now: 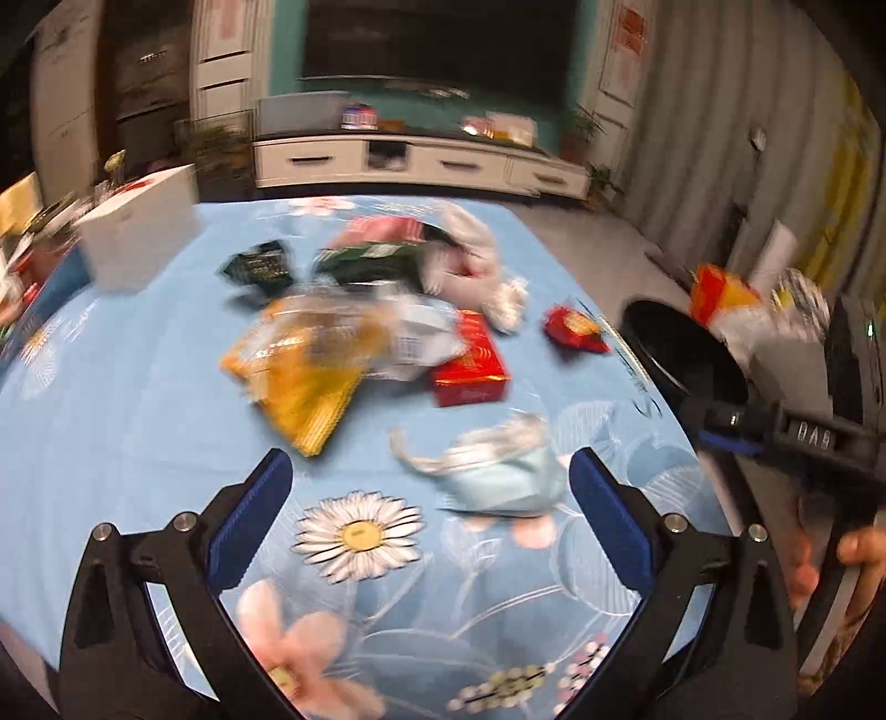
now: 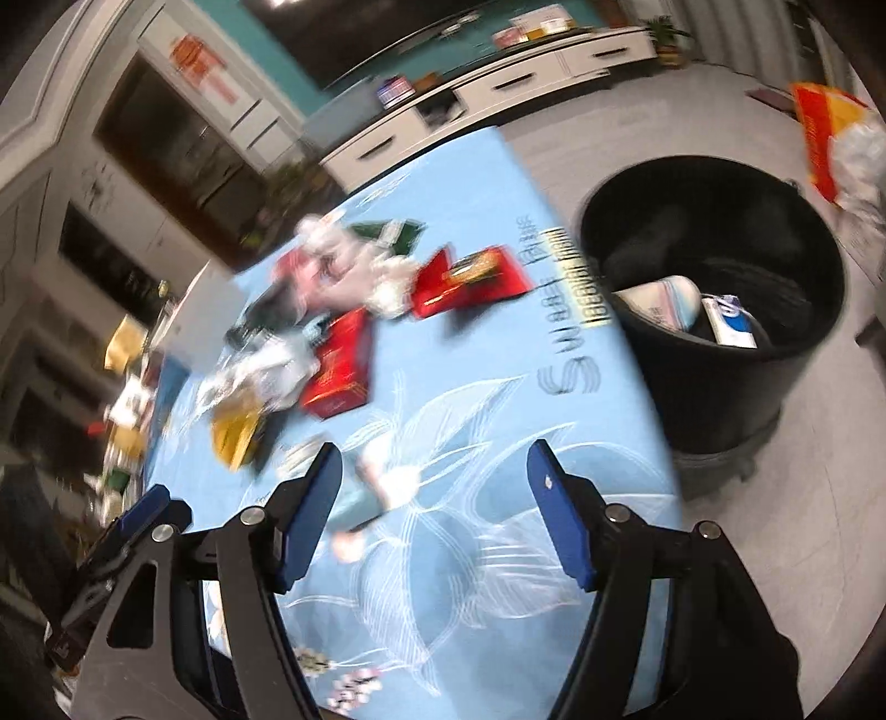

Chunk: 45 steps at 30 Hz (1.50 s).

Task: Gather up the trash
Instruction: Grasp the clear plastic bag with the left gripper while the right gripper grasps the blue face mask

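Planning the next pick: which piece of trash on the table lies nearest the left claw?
The pale blue face mask, just ahead of the open left claw. The red box, yellow bag and the other wrappers lie farther up the table.

Blue floral tablecloth (image 1: 138,421) covering the table. White box (image 1: 141,238) standing at its far left corner. Low white cabinet (image 1: 421,160) with drawers running along the teal wall (image 1: 559,99) beyond. Dark screen (image 1: 437,39) hanging above it. Potted plants (image 1: 587,133) sitting at the cabinet's ends; details blurring.
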{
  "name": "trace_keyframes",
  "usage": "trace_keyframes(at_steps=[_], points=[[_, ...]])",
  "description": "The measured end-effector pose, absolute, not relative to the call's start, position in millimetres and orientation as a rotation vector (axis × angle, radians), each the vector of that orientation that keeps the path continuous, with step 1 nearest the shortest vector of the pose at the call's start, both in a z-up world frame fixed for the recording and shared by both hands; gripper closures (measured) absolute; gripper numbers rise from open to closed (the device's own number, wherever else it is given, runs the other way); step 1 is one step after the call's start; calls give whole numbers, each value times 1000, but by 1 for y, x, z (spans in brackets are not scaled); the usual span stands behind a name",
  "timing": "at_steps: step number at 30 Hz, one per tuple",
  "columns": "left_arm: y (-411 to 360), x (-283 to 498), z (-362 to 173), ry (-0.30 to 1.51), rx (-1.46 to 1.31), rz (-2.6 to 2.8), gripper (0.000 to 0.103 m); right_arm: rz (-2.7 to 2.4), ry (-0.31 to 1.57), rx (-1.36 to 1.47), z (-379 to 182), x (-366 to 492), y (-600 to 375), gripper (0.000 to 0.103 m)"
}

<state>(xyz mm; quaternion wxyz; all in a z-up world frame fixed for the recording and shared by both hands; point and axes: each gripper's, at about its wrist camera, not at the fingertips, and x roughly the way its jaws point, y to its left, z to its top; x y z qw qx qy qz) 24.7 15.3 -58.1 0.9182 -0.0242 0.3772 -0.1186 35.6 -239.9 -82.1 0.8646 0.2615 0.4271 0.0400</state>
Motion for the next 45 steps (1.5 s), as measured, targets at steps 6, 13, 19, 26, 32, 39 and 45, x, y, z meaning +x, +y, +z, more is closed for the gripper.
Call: trace_keyframes(at_steps=[6, 13, 19, 26, 32, 39, 45], points=[[55, 13, -54, 730, -130, -195, 3, 108, 924, 495, -77, 48, -201, 35], [80, 14, -53, 702, -173, -182, 3, 68, 916, 439, -71, 54, -178, 35], [94, 22, -56, 700, -186, -187, 3, 53, 914, 416, -71, 61, -164, 35], [107, 35, -55, 669, -182, -195, 3, 55, 912, 378, -73, 75, -141, 35], [124, 49, -57, 663, -226, -197, 3, 40, 912, 354, -74, 86, -130, 35], [128, 65, -58, 668, -251, -220, 3, 29, 910, 364, -78, 96, -131, 35], [117, 77, -52, 667, -257, -268, 3, 38, 893, 376, -78, 98, -140, 35]])
